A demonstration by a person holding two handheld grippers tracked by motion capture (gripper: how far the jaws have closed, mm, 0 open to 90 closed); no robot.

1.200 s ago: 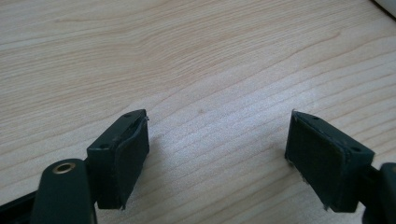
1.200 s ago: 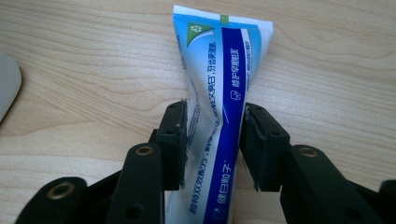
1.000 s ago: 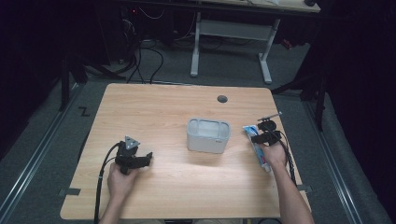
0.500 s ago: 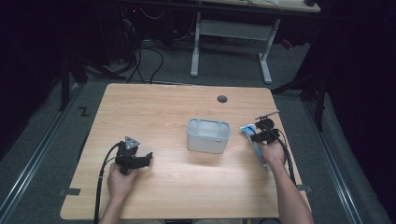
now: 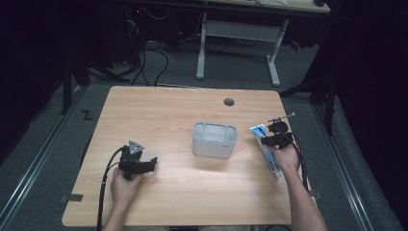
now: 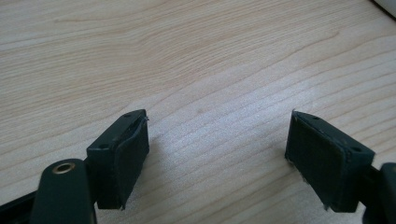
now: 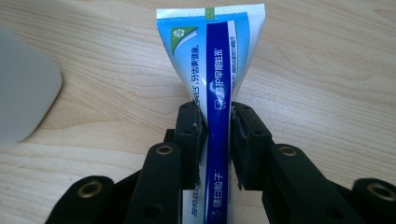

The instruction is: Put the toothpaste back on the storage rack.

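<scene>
Right tool (image 7: 217, 135) clamped on toothpaste tube (image 7: 212, 70), jaws just closing onto it; tube flat on counter (image 5: 168, 115) right of grey box (image 5: 214, 140). Left tool (image 6: 217, 154) open, empty, over bare wood.

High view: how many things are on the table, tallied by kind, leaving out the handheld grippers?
Toothpaste tube: 1
Grey container: 1
Total: 2
</scene>
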